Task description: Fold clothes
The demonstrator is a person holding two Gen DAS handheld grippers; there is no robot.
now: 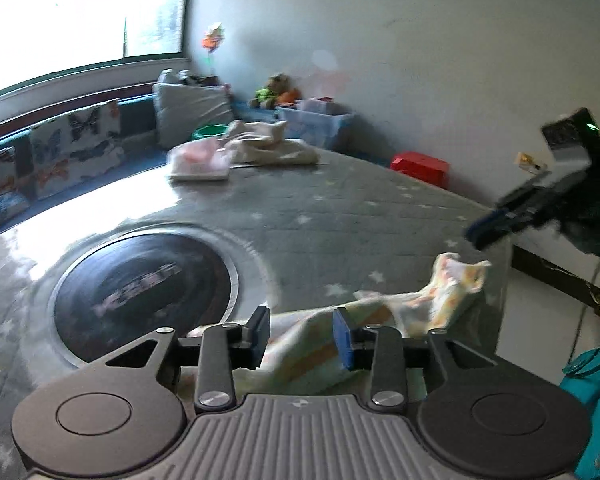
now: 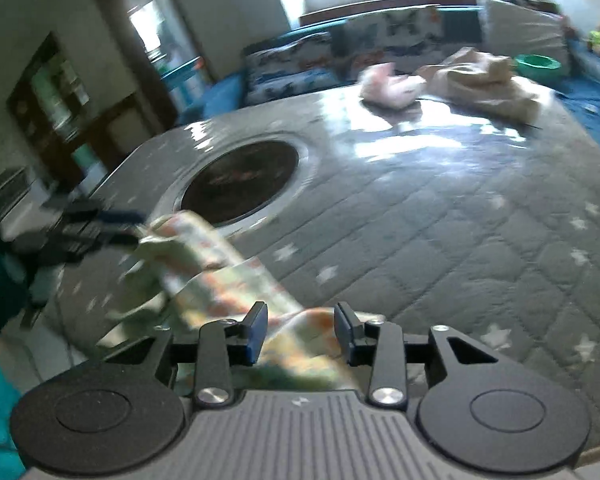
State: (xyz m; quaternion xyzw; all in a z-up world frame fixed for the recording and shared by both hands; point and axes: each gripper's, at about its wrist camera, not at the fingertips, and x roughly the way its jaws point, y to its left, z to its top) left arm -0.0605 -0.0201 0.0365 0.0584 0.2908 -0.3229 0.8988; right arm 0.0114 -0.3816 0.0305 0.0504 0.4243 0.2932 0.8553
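While blur smears both views — left gripper [image 1: 302,336] and right gripper [image 2: 301,334] jaws apart, seemingly astride patterned cloth [image 1: 384,312].

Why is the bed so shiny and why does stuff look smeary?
Left wrist view: the window is blown out white, and its light glares off the mattress; the far clothes are blurred. Right wrist view: more glare on the mattress, and the patterned cloth is smeared by motion. The fisheye lens bends the edges.

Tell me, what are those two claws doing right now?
Both claws open, left claw and right claw. Patterned cloth lies crumpled between them on the grey quilt. Nothing in the way.
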